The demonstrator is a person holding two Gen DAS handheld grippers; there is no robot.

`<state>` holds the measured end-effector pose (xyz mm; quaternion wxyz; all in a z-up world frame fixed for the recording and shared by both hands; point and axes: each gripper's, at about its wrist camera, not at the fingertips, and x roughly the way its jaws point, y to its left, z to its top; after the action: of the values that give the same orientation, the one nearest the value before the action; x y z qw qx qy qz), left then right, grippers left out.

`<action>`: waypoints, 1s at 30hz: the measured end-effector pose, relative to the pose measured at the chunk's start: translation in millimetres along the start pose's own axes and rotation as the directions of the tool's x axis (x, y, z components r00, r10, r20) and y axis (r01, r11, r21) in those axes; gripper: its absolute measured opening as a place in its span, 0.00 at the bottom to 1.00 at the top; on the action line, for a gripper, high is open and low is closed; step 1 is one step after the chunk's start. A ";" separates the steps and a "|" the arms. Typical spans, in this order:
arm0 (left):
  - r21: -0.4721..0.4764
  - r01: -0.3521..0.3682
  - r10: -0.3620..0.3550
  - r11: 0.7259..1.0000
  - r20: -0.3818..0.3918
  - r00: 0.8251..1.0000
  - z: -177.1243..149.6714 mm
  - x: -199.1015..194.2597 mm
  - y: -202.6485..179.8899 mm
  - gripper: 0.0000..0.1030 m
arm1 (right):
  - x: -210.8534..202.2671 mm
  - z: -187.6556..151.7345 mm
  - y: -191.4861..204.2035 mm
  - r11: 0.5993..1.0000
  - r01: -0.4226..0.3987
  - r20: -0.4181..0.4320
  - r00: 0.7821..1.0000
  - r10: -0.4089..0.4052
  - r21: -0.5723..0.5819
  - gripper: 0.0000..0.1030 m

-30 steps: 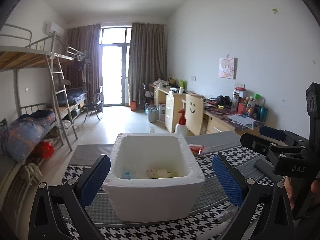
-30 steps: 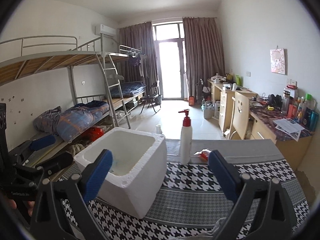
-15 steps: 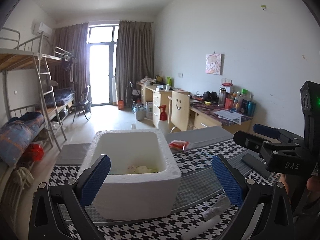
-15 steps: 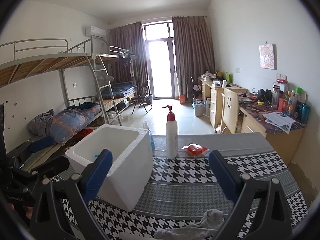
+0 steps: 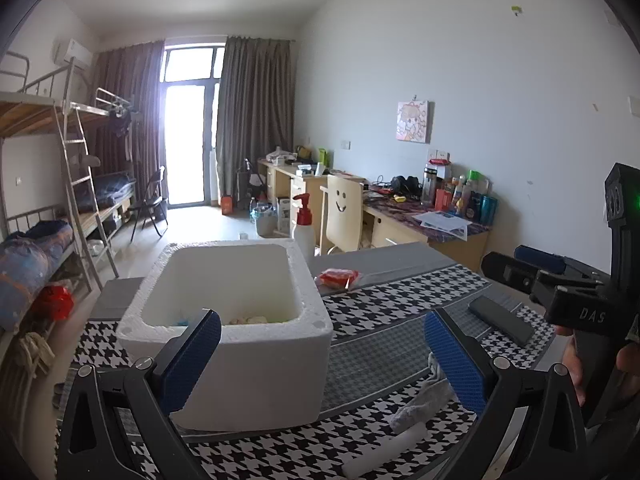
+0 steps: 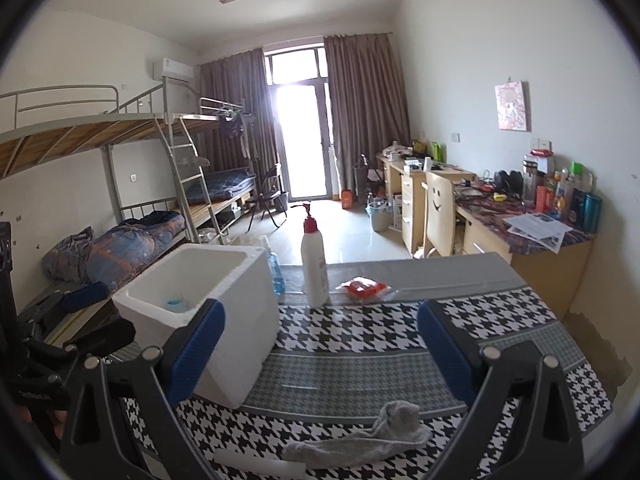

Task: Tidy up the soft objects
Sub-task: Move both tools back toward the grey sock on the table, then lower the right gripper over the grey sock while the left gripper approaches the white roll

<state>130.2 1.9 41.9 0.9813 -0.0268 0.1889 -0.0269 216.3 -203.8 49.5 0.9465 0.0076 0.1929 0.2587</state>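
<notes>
A white foam box point(image 5: 236, 320) stands on the houndstooth tablecloth point(image 5: 380, 308), with soft items lying in its bottom; it also shows in the right wrist view point(image 6: 208, 308). A grey sock point(image 6: 372, 436) lies near the front edge, also in the left wrist view point(image 5: 420, 404). A white roll point(image 5: 384, 454) lies beside it. My left gripper point(image 5: 322, 360) is open and empty, above the box's near right corner. My right gripper point(image 6: 320, 352) is open and empty, above the cloth behind the sock.
A pump bottle point(image 6: 314, 264), a red packet point(image 6: 362, 288) and a blue bottle point(image 6: 275, 270) stand at the table's far side. A dark phone point(image 5: 500, 322) lies at the right. Bunk beds stand left, desks and a chair point(image 6: 438, 212) right.
Both grippers have drawn back and swung right. The box has shifted left in both views, and the sock and roll have come into view. Both stay open.
</notes>
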 end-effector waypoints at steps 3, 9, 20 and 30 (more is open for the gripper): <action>0.009 0.011 -0.011 1.000 -0.011 1.000 -5.4 2.8 -3.8 0.99 | -1.9 -6.4 -5.5 1.000 0.006 -0.002 1.000 -0.006 0.010 0.96; 0.021 0.029 -0.029 0.999 -0.023 0.999 -15.3 5.6 -9.4 0.99 | -4.3 -14.8 -8.9 1.000 0.023 -0.007 1.000 -0.023 0.002 0.96; 0.047 0.079 -0.076 0.996 -0.060 0.995 -35.4 11.9 -19.3 0.99 | -4.6 -30.0 -16.4 0.999 0.037 -0.030 0.999 -0.037 0.008 0.96; 0.061 0.102 -0.096 0.993 -0.104 0.990 -52.6 17.5 -25.6 0.99 | 1.2 -45.5 -24.9 0.998 0.054 -0.072 0.996 -0.052 0.029 0.96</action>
<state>125.8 -26.9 -11.7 0.9682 -0.0022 0.2359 -0.0832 212.6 -228.6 4.1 0.9452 0.0080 0.2308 0.2306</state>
